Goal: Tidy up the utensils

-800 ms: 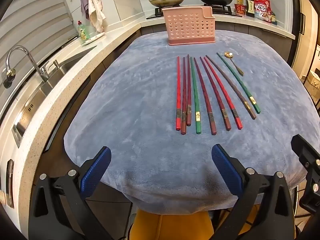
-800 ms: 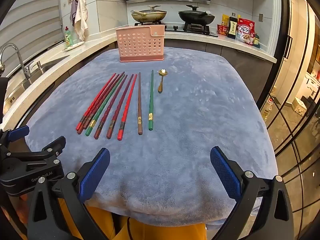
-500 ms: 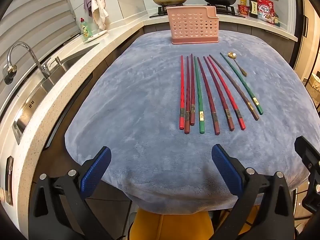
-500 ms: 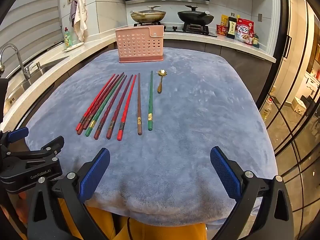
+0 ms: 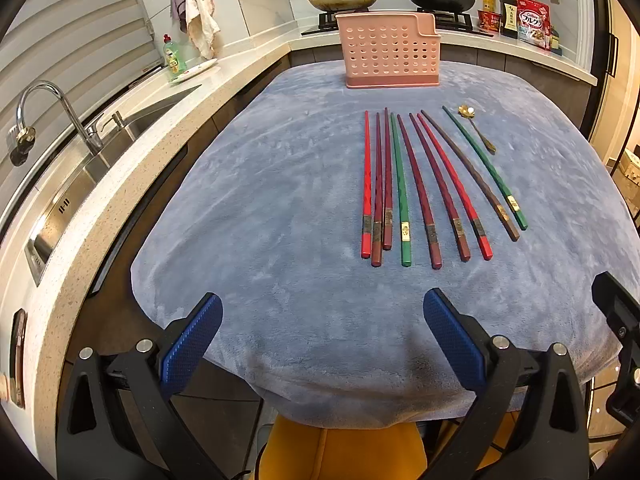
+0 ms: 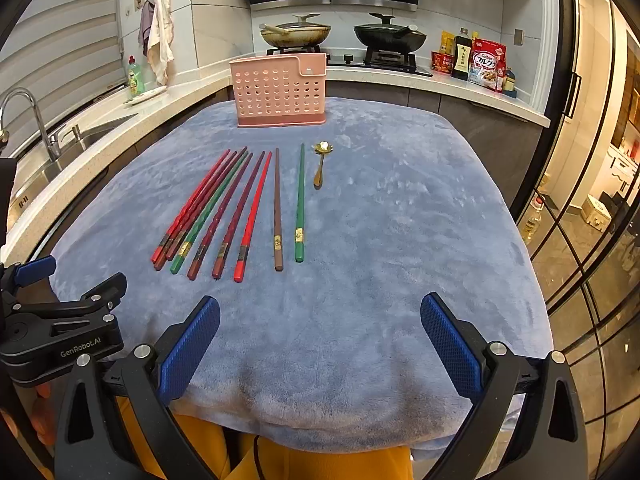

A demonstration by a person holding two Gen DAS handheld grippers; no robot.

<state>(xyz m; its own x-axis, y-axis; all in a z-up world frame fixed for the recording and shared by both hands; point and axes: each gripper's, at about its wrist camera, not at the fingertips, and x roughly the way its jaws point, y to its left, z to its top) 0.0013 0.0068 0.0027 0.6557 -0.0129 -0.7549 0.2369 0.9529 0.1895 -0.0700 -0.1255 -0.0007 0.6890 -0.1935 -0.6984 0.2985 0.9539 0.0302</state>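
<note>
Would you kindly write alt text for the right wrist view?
Nine chopsticks and a gold spoon lie on a blue cloth before a pink holder; the open right claw hovers empty at the near edge.

"GenRobot.AI" in pale letters on left gripper (image 6: 64, 320) body; "Calbee" and Japanese characters on red cereal bag (image 6: 487, 65) on the counter
</note>
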